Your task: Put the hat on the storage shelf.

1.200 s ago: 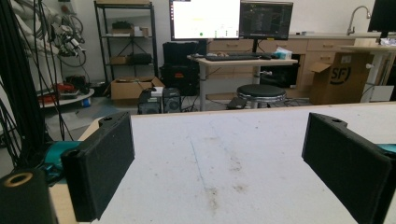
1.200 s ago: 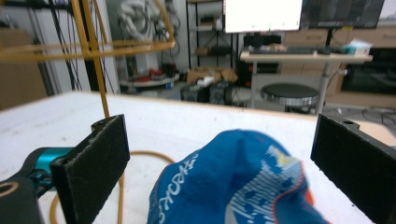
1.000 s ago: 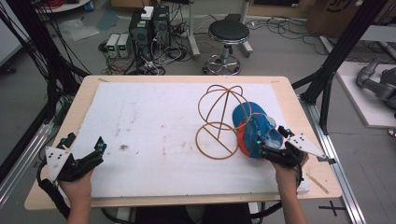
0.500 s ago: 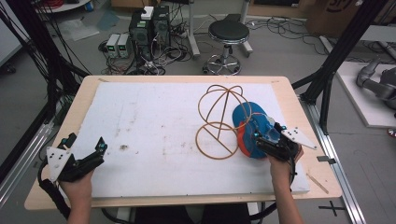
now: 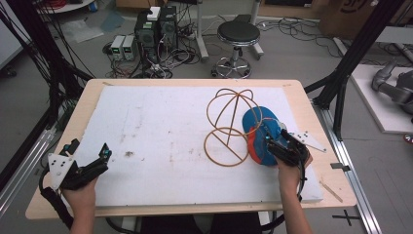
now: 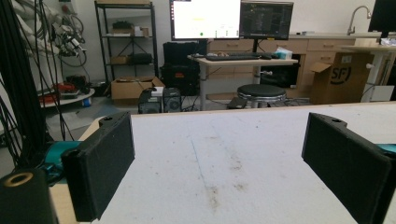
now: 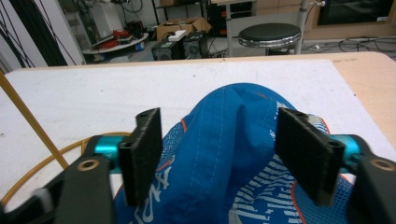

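A blue cap (image 5: 256,118) with orange trim lies at the table's right, leaning against a gold wire stand (image 5: 233,119) of hoops. My right gripper (image 5: 272,142) reaches onto the cap from the near side. In the right gripper view its jaws have just been closing on the cap (image 7: 224,140). Both pads now press the sides of the crown, which bulges with a fold between them. A rod of the wire stand (image 7: 28,115) rises at the left there. My left gripper (image 5: 90,151) rests at the near left of the white board, open, with nothing between its jaws (image 6: 217,163).
A white foam board (image 5: 160,126) covers most of the wooden table (image 5: 302,97). A thin wooden stick (image 5: 331,191) lies by the near right corner. Beyond the far edge stand a black stool (image 5: 237,34) and computer boxes (image 5: 156,29) on the floor.
The right gripper has turned and shifted a little to the left over the cap, and its jaws have narrowed onto the crown. The left gripper has stayed where it was.
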The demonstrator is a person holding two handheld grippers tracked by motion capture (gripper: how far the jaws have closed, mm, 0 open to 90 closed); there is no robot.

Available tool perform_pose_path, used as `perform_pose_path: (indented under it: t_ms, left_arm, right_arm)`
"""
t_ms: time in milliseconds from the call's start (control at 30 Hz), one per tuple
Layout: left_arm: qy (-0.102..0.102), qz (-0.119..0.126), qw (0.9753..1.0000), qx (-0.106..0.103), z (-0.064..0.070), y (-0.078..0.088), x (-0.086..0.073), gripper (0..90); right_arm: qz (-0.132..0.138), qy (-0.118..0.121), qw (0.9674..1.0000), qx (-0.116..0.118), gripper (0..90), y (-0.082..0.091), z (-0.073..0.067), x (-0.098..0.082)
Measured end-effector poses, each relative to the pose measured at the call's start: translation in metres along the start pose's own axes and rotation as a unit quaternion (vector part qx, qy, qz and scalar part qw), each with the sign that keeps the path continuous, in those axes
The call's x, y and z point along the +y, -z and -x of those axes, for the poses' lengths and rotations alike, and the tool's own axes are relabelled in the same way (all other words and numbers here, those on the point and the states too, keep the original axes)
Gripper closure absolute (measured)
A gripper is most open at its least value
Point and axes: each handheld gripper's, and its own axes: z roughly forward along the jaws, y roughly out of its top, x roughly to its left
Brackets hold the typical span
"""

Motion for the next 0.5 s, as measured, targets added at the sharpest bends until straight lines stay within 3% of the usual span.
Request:
perform_pose_path:
  t_ms: [233,267,333,500]
  left_arm:
    - [0.001,0.001,1.0,-0.001,0.0,0.0,0.0,9.7]
    - [0.001,0.0,1.0,-0.001,0.0,0.0001,0.0001,9.7]
    - [0.001,0.001,1.0,-0.001,0.0001,0.0002,0.0001,9.7]
    - [0.001,0.001,1.0,-0.001,-0.0001,0.0002,0.0,9.8]
  right_arm:
    - [-0.037,-0.003,0.9993,-0.005,45.4,-0.0051,-0.0016,-0.0037]
    - [-0.042,0.004,0.9991,-0.005,52.4,-0.0062,-0.0018,-0.0045]
    - [-0.043,0.005,0.999,-0.004,55.2,-0.0064,-0.002,-0.0048]
    - [-0.046,0.001,0.9989,0.003,75.0,-0.0056,-0.0007,-0.0055]
